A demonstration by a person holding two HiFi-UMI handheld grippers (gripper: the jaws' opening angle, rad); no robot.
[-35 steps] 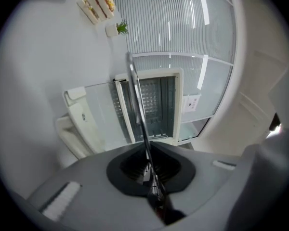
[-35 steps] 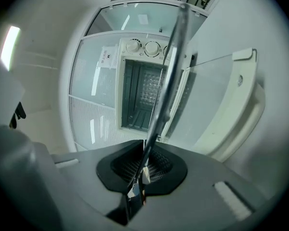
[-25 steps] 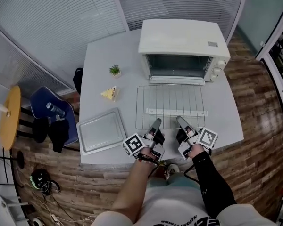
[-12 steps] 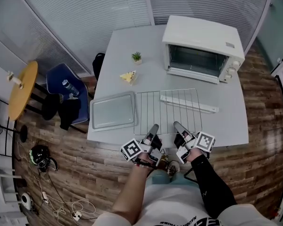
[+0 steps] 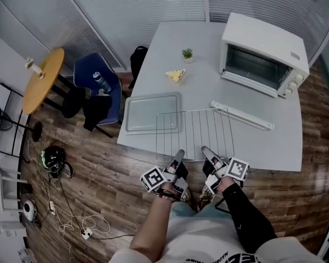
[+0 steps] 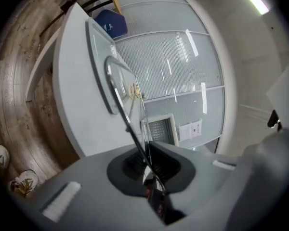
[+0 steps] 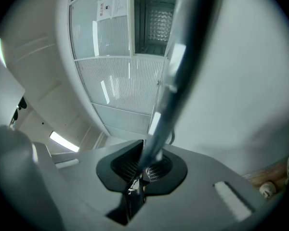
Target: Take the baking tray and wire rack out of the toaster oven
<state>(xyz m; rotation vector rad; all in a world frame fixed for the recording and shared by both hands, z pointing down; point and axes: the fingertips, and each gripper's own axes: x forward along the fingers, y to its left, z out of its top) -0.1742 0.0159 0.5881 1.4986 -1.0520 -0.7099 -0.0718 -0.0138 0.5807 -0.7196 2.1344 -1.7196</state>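
The wire rack (image 5: 194, 131) lies on the grey table (image 5: 263, 147). Its left part overlaps the baking tray (image 5: 148, 113) and its near edge hangs past the table's front. My left gripper (image 5: 179, 154) is shut on the rack's near rod. My right gripper (image 5: 205, 149) is shut on the same rod further right. The left gripper view shows the rack's wire (image 6: 119, 97) running into the closed jaws (image 6: 147, 166), with the tray (image 6: 97, 64) beyond. In the right gripper view the rod (image 7: 176, 66) runs from the jaws (image 7: 141, 171) toward the toaster oven (image 7: 154, 18). The oven (image 5: 263, 53) stands open at the table's far right.
A long white strip (image 5: 244, 116) lies by the rack's far right corner. A small potted plant (image 5: 187, 53) and a yellow slice (image 5: 176, 75) sit at the back of the table. A blue chair (image 5: 101, 86), a round wooden table (image 5: 43, 78) and a helmet (image 5: 55, 159) are to the left.
Both grippers have drawn the rack away from the oven, toward the table's front and left. It now overlaps the tray and overhangs the edge. The white strip is no longer across the rack.
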